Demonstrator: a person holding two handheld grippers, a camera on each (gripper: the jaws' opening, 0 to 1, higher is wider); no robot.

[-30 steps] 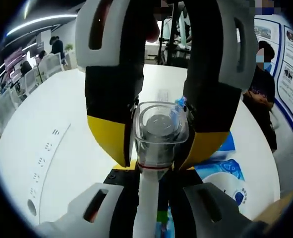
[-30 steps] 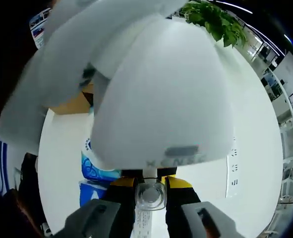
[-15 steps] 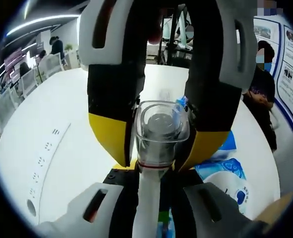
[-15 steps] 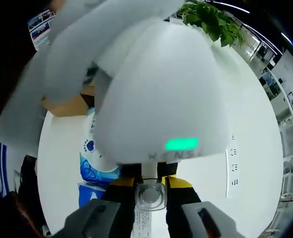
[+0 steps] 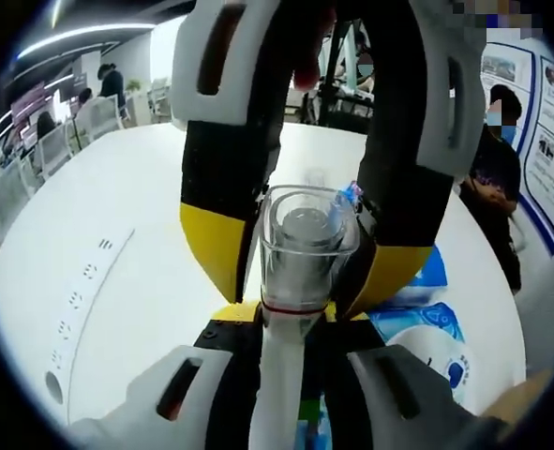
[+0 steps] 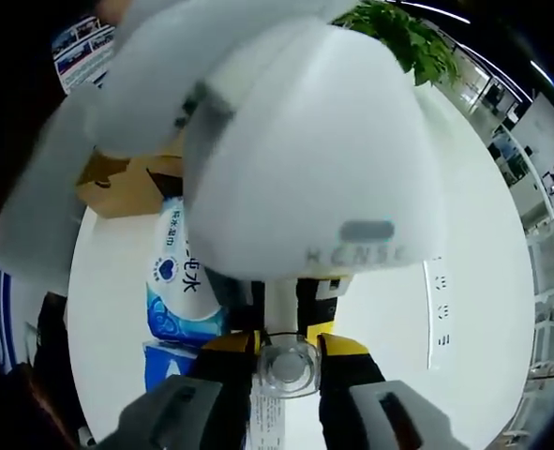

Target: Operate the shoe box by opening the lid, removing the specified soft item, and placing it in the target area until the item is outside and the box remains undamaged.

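A slim white tube with a clear cap runs between the two grippers above the white table. My left gripper is shut on the tube's body. My right gripper comes down from the top of the left gripper view, and its yellow-tipped jaws are closed on the clear cap. In the right gripper view the cap sits between my right gripper's yellow tips, under the left gripper's white housing. A brown cardboard box and a blue-and-white soft pack lie on the table behind.
The round white table has a row of sockets along its left part. Blue-and-white packs lie at the right. A person in dark clothes stands beyond the table's right edge. A green plant stands at the far side.
In the right gripper view the left gripper's housing has risen, showing more of the soft pack and the cardboard box, and its green light has gone out. Both grips are unchanged.
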